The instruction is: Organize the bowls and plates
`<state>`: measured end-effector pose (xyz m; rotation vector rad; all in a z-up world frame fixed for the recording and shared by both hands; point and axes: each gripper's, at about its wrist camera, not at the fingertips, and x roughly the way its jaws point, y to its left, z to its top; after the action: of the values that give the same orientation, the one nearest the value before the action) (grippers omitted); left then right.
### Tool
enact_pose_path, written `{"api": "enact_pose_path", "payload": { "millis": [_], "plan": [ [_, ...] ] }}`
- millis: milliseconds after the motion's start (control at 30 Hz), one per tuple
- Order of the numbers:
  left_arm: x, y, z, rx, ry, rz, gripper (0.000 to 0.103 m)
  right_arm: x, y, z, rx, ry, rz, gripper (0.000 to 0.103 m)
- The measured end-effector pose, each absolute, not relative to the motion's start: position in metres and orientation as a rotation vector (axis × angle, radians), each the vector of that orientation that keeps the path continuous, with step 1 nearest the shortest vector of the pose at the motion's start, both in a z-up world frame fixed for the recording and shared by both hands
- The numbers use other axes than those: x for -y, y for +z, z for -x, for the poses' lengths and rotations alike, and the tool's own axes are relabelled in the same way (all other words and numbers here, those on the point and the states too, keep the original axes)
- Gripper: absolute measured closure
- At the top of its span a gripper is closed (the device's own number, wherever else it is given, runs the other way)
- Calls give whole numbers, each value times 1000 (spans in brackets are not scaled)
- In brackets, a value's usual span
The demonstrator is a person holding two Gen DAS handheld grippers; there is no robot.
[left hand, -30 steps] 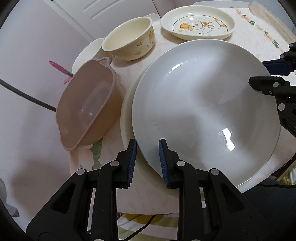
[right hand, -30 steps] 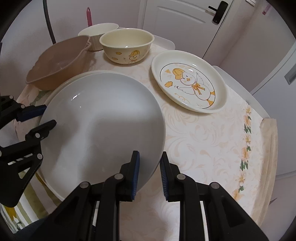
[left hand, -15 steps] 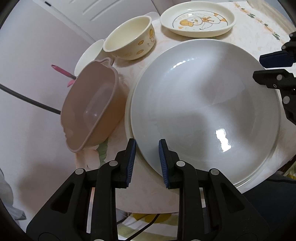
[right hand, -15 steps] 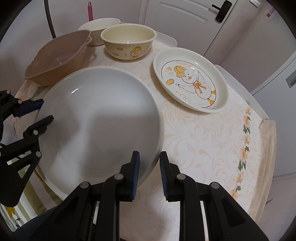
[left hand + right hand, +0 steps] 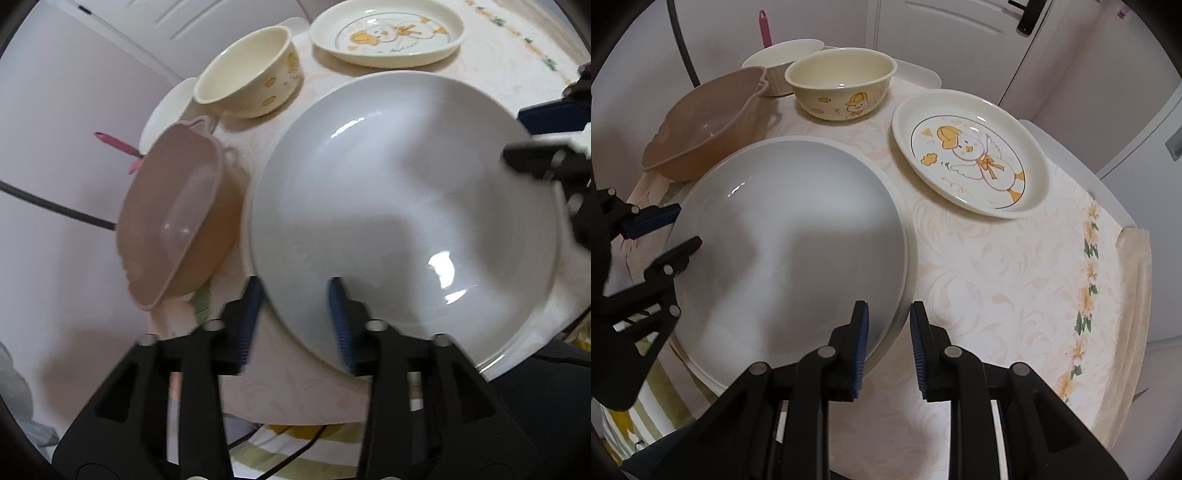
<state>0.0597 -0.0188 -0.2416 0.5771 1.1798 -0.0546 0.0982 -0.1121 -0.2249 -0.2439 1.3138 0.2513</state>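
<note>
On the counter point(image 5: 1015, 295), under its pale floral cloth, a large white plate point(image 5: 790, 240) lies on top of a second plate of like size, whose rim shows just beneath it. The left gripper point(image 5: 295, 317) and right gripper point(image 5: 886, 343) straddle opposite edges of the top plate; both have just been opening, and the fingers now stand apart with the rim between them, the pads no longer pressing.

The plate looks glazed, stiff and fairly heavy: slick to the pads and liable to chip or break if dropped. The thin rim is the only place to take hold, best from both sides at once.

Behind it sit a brown plastic bowl point(image 5: 701, 129) just beside the stack, a cream duck bowl point(image 5: 842, 88), a small white bowl point(image 5: 783, 62) and a duck plate point(image 5: 971, 151). Open cloth lies to the right of the stack; the counter's left and near edges are close by.
</note>
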Motion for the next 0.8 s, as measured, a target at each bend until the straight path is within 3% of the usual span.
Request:
{"api": "enact_pose_path", "payload": {
  "millis": [100, 267, 467, 500, 533, 567, 600, 800],
  "plan": [
    [17, -236, -59, -1175, -75, -558, 49, 118, -229, -97, -1340, 285, 151, 57],
    [9, -226, -56, -1177, -87, -542, 48, 138, -217, -95, -1322, 251, 33, 57],
    [0, -157, -67, -1098, -178, -297, 47, 191, -173, -98, -1224, 197, -126, 57],
    [-2, -145, -75, -1078, -201, -222, 34, 203, -163, -101, -1194, 194, -162, 52],
    [-2, -137, -84, -1057, -214, -166, 6, 216, -152, -106, -1154, 197, -200, 43],
    [0, -129, -91, -1037, -220, -121, 0, 225, -146, -112, -1129, 204, -222, 13],
    [2, -123, -102, -1013, -238, -62, 0, 234, -139, -118, -1102, 210, -240, 0],
    [25, -144, -151, -1077, -261, 156, 1, 274, -130, -168, -1060, 284, -187, 0]
  ]
}}
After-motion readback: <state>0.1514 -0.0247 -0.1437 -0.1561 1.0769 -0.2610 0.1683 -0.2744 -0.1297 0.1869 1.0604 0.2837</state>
